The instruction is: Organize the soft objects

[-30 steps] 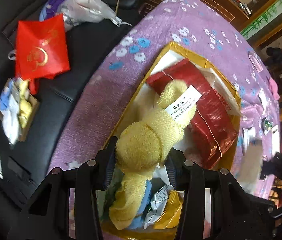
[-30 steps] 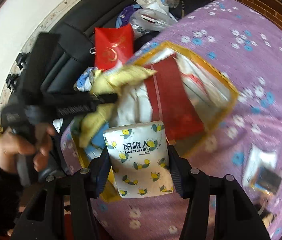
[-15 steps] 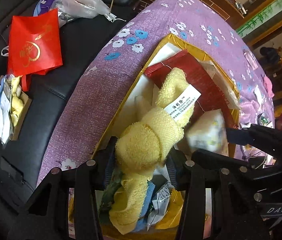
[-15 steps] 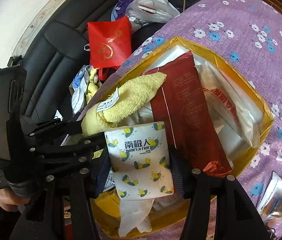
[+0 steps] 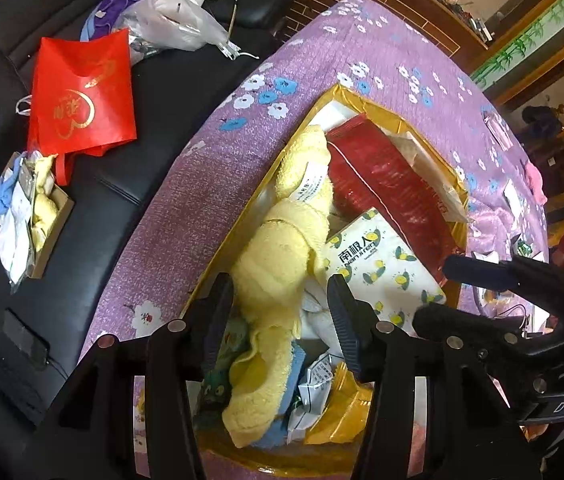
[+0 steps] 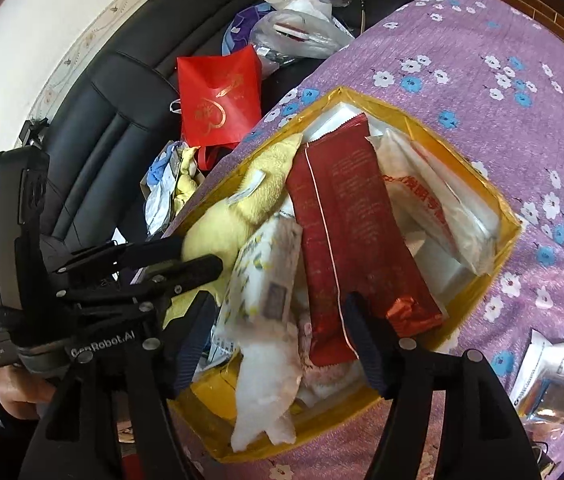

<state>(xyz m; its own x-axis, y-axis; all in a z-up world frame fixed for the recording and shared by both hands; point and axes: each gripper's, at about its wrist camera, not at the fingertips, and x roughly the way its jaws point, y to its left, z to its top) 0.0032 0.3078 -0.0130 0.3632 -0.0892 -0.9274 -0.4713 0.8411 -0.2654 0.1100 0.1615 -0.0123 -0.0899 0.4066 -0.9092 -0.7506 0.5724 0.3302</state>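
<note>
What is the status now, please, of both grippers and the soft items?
Left gripper open around yellow towel. Right gripper open, tissue pack loose in the yellow box. Red packet lies beside the pack.

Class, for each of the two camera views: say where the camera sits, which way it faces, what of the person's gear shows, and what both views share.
Left wrist: on the left gripper, facing down into the yellow box; its fingers flank the yellow towel; the right gripper shows at the right.
Right wrist: on the right gripper, facing the yellow box from the other side; the left gripper and a hand show.
Shared: towel, tissue pack, red packet, red bag.
</note>
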